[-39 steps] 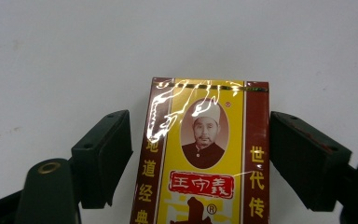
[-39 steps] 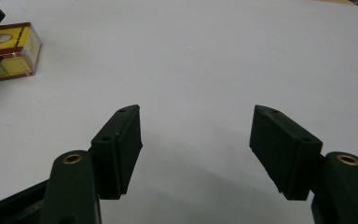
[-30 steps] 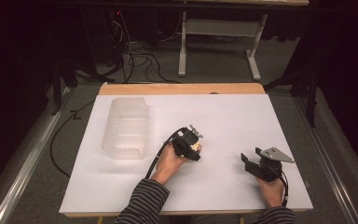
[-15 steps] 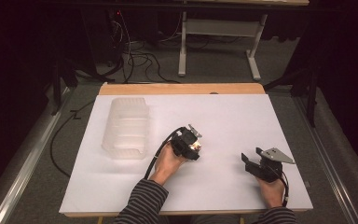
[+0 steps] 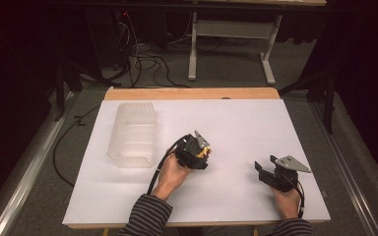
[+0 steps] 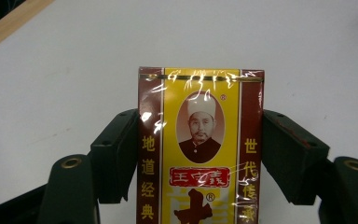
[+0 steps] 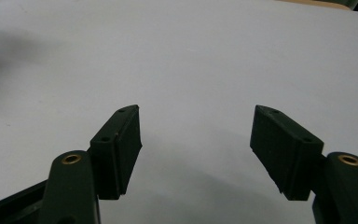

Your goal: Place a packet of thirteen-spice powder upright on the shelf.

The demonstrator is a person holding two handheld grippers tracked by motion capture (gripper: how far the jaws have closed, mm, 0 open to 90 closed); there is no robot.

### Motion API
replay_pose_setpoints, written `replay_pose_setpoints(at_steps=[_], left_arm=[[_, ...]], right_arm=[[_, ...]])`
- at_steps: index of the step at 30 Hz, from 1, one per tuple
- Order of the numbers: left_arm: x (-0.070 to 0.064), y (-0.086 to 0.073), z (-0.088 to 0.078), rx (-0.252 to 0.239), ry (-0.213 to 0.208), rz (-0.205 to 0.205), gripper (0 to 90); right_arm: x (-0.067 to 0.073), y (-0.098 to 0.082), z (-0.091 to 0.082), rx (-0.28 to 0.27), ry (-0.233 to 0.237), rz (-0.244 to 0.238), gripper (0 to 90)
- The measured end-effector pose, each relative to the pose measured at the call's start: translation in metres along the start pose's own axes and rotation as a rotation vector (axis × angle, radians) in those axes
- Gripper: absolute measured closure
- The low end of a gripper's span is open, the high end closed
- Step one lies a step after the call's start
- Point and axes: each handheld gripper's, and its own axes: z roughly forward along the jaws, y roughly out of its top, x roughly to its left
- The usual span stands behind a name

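A yellow and maroon box wrapped in shiny film, printed with a portrait and red characters, sits between the jaws of my left gripper. Both pads press its maroon sides; the jaws have just been closing on it. In the high view the left gripper is held just above the white table, near its middle, with a bit of yellow showing at its tip. My right gripper rests low at the right front, open, with only bare table between its fingers.
A clear ribbed plastic container stands on the left part of the white table sheet. A wooden strip runs along the far edge. Beyond it are cables and a metal stand on the floor.
The left gripper has risen a little with the box between its jaws. The right gripper has stayed where it was.
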Motion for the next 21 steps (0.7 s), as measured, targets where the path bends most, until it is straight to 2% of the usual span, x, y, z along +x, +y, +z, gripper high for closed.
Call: replay_pose_setpoints(at_steps=[10, 17, 21], left_arm=[[0.002, -0.001, -0.021, -0.064, 0.007, -0.012, 32.6], [0.004, -0.004, -0.031, -0.081, 0.004, -0.012, 32.6], [0.007, -0.008, -0.036, -0.113, -0.011, -0.039, 32.6]], right_arm=[[0.0, 0.0, 0.0, 0.0, 0.0, -0.004, 34.1], [0.001, 0.0, 0.0, 0.002, 0.001, -0.005, 34.1], [0.001, 0.0, 0.0, 0.002, 0.0, -0.005, 34.1]])
